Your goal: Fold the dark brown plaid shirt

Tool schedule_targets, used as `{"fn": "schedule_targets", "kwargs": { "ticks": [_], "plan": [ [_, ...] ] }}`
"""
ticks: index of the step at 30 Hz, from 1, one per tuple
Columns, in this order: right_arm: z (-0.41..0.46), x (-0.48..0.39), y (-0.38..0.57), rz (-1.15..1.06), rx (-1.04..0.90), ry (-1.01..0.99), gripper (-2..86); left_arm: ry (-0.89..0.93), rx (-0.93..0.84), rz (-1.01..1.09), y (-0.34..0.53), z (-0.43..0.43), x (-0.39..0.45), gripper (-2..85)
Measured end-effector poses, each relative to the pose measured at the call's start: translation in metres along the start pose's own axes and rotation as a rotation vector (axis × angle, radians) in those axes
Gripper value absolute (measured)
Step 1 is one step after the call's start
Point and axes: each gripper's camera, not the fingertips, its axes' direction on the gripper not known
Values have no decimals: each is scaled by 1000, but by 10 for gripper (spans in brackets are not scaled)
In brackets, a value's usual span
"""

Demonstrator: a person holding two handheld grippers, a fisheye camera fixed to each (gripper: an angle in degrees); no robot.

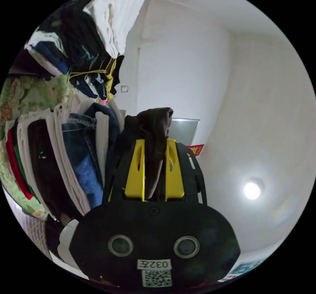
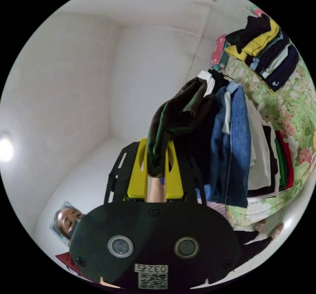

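Dark brown plaid shirt (image 1: 154,126) held aloft beside stacked clothes (image 2: 237,149) on flowered bed (image 2: 296,109) | left gripper (image 1: 154,172) clenched on cloth | right gripper (image 2: 155,172) clenched likewise | likely spreading shirt to start fold.

Dark brown shirt (image 1: 154,132) bunched, raised, pinched at two points

Room evenly bright, soft white light. Round ceiling lamp (image 1: 252,190) glares in left gripper view w/ faint lens flare beside it; same lamp (image 2: 5,149) blown out at right gripper view's edge. Heavy fisheye bending twd rims, black corners. Dark cloth loses detail; focus otherwise sharp.
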Motion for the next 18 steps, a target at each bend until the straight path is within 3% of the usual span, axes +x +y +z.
{"fn": "schedule_targets", "kwargs": {
  "ticks": [3,8,13,18],
  "plan": [
    [-3,-16,-17,-5,-35,27,71,-47,5,56,-3,-1,56,61],
    [-12,-24,-18,5,-50,-134,68,-80,4,168,16,-8,135,67],
    [-15,27,-6,67,-36,-36,66,-316,88,85,15,-34,110,80],
    [-13,34,-10,45,-61,-135,82,-187,104,138,26,-33,111,86]
  ]
}}
